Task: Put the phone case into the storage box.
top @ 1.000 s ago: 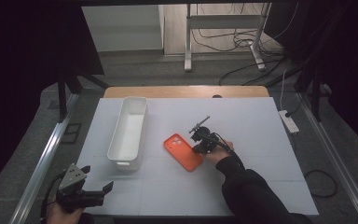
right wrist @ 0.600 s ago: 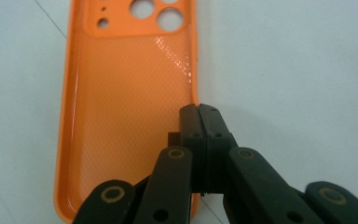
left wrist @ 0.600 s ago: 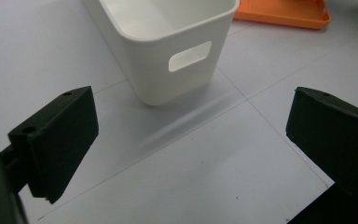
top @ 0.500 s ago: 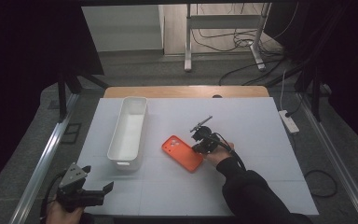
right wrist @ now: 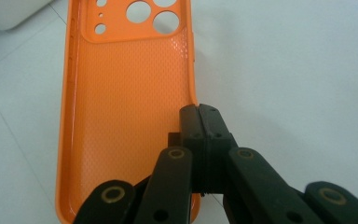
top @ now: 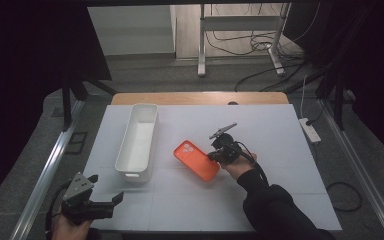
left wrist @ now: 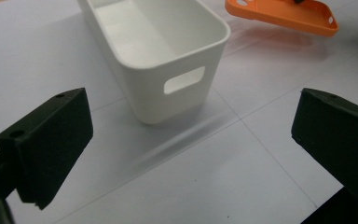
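At the near left corner of the desk the left tongs hover with jaws spread wide and nothing between them, pointed toward the near end of the white bin.

Farther in, right of the desk's middle, the right tongs are pressed together on the long right edge of the orange phone case, pinching its wall. The left gripper view shows the case tilted and off the sheet, inside facing up, just right of the bin.

The step in hand looks like the lift after the grasp, probably toward the bin. The next move calls for carrying the case left over the bin's open top, keeping the thin rim from slipping, then lowering it lengthwise along the trough before letting go.
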### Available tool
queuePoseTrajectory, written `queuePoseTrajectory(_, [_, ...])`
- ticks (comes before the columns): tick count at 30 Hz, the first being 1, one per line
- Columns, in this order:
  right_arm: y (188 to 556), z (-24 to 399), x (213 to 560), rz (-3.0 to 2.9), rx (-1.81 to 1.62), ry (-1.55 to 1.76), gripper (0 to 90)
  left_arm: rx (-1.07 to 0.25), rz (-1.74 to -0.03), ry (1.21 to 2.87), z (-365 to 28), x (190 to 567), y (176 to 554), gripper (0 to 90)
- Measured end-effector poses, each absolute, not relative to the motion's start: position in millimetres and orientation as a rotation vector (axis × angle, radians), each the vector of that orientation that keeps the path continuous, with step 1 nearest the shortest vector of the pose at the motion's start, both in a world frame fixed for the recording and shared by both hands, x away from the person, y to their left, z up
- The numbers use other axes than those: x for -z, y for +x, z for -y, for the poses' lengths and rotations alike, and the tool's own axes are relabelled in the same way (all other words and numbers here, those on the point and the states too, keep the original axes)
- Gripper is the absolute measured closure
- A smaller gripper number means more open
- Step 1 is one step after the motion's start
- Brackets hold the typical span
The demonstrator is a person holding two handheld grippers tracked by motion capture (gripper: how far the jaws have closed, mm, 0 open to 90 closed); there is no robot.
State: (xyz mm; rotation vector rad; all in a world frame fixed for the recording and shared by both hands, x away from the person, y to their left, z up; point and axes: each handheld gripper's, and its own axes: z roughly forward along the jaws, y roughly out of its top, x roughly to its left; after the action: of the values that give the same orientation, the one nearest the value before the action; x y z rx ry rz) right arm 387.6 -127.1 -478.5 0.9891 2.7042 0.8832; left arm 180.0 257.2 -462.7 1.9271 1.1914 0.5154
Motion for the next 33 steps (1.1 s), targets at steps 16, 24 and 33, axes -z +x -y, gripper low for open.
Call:
queuePoseTrajectory(16, [366.7, 154.9, 451.7, -2.609, -1.04, 0.993, 89.4, -0.382, -1.089, 1.919, -219.0, 448.5, 197.7, 0.1])
queuePoseTrajectory(24, [356.0, 163.0, 443.6, -2.576, -1.081, 0.972, 89.4, -0.373, -1.052, 1.947, -203.3, 448.2, 209.4, 0.3])
queuePoseTrajectory(33, [344.4, 171.7, 436.0, -2.53, -1.125, 0.953, 89.4, -0.307, -1.011, 1.94, -178.1, 445.7, 232.0, 0.2])
